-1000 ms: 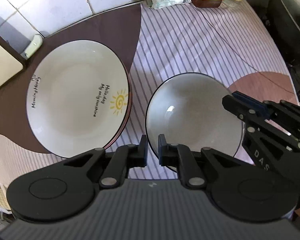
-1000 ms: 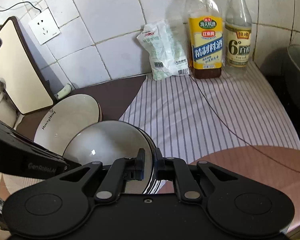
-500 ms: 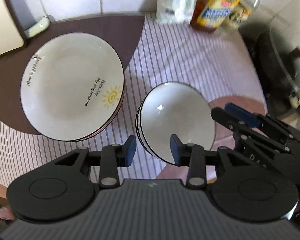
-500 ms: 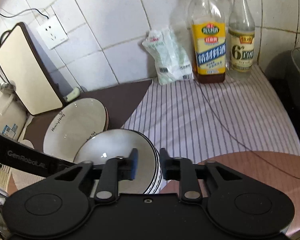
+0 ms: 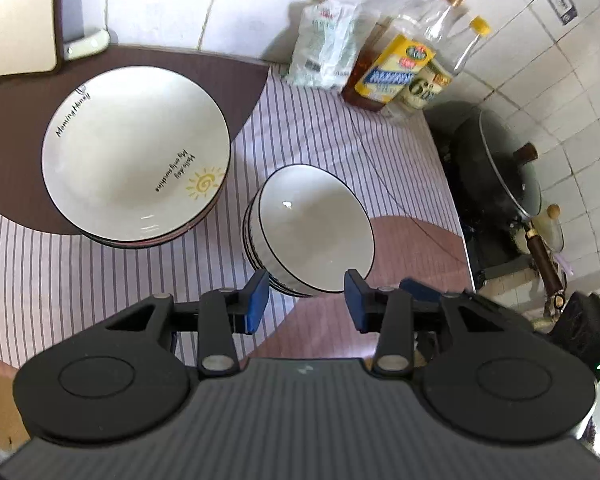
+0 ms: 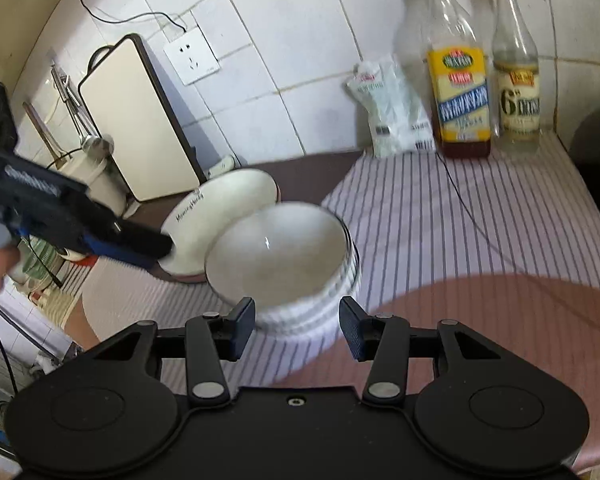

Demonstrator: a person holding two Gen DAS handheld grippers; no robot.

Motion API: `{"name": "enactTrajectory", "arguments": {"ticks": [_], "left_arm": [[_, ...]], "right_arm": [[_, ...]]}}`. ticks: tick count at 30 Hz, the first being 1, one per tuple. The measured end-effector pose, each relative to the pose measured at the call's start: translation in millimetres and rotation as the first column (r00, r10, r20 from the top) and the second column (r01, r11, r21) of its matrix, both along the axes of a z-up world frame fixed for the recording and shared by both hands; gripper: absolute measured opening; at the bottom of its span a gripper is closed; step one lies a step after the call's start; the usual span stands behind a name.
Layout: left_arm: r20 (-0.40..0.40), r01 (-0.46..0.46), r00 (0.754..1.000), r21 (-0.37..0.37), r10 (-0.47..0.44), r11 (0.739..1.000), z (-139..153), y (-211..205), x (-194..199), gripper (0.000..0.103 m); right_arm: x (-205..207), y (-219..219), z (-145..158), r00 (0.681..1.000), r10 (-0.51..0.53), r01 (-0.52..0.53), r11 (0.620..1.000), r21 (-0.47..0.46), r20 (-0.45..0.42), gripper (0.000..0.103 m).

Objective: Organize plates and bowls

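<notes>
Releasing: we note the left gripper (image 5: pixel 305 300) and right gripper (image 6: pixel 297 326) have just been opening, nothing between the jaws, both now clear of the bowl stack (image 5: pixel 310 230). Placement looks done. White, black-rimmed bowls sit mid-countertop (image 5: pixel 100 280), just beside the plate stack (image 5: pixel 136 152) toward the back-left corner.

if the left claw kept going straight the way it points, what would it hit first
Most likely the near rim of the stack of white black-rimmed bowls, which sits just ahead of the open left claw; depth is hard to judge.
</notes>
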State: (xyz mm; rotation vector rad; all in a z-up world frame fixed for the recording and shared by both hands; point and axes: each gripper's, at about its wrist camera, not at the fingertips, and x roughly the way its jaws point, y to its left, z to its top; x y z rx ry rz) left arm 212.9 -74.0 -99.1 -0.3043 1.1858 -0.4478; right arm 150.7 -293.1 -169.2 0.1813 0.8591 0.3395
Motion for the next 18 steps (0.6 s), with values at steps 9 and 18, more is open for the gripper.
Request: {"name": "enactTrajectory", "arguments": {"ticks": [9, 18], "left_arm": [[0.122, 0.047, 0.992, -0.034, -0.042, 0.998, -31, 12, 0, 0.053], [0.047, -0.078, 0.994, -0.275, 0.094, 0.958, -85, 33, 10, 0.07]], "right_arm": [[-20, 10, -68, 0.998, 0.055, -0.049, 0.97, -0.238, 0.02, 0.073], [-3, 19, -91, 0.994, 0.025, 0.002, 0.97, -0.242, 0.109, 0.091]]}}
